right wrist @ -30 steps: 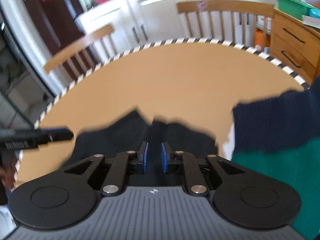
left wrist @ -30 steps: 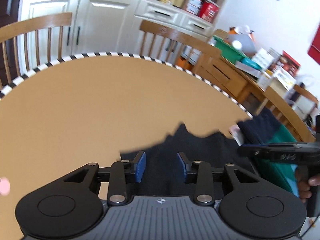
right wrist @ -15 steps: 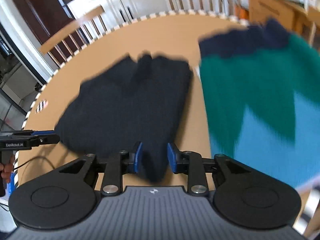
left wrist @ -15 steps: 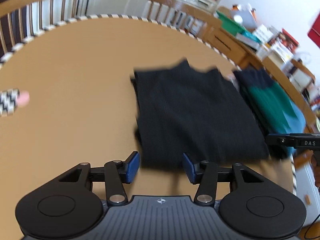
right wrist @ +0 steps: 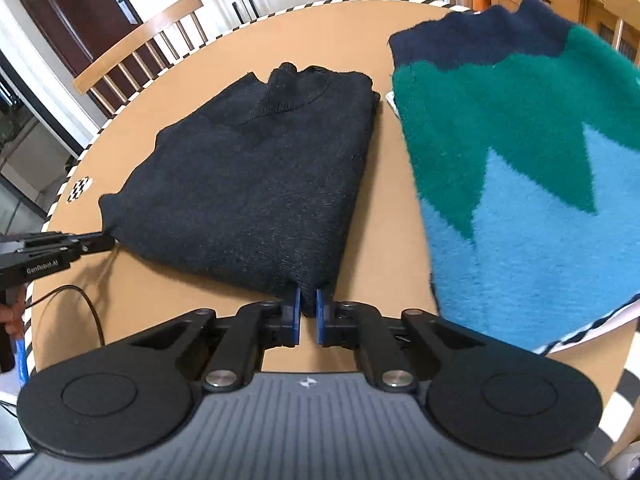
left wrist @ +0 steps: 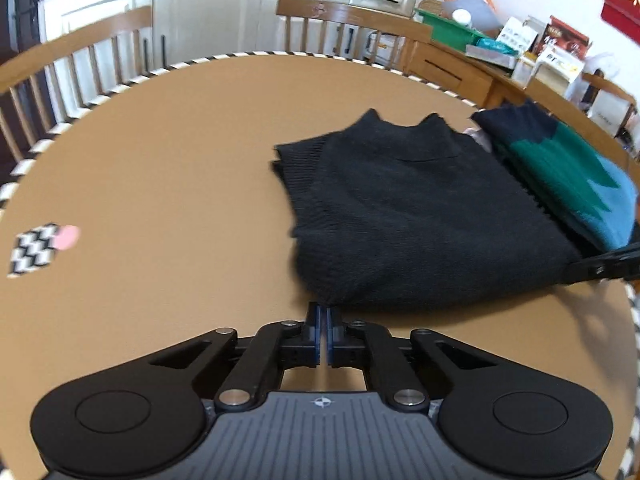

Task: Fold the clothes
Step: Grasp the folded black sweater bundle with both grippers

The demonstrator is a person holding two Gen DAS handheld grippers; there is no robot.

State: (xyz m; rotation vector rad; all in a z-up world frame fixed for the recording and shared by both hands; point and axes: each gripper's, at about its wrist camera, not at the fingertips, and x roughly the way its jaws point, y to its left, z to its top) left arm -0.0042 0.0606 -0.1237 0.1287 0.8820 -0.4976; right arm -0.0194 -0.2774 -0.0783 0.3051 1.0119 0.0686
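Home kitchen-diner. Round table with wooden chairs around it, white cabinets behind. Cluttered wooden sideboard stacked with food boxes.

"GenRobot.AI" — on left gripper body.

Black sweater: matt ribbed knit; green-and-blue sweater: fuzzy knit; table: smooth matt tan surface; chairs: varnished wood.
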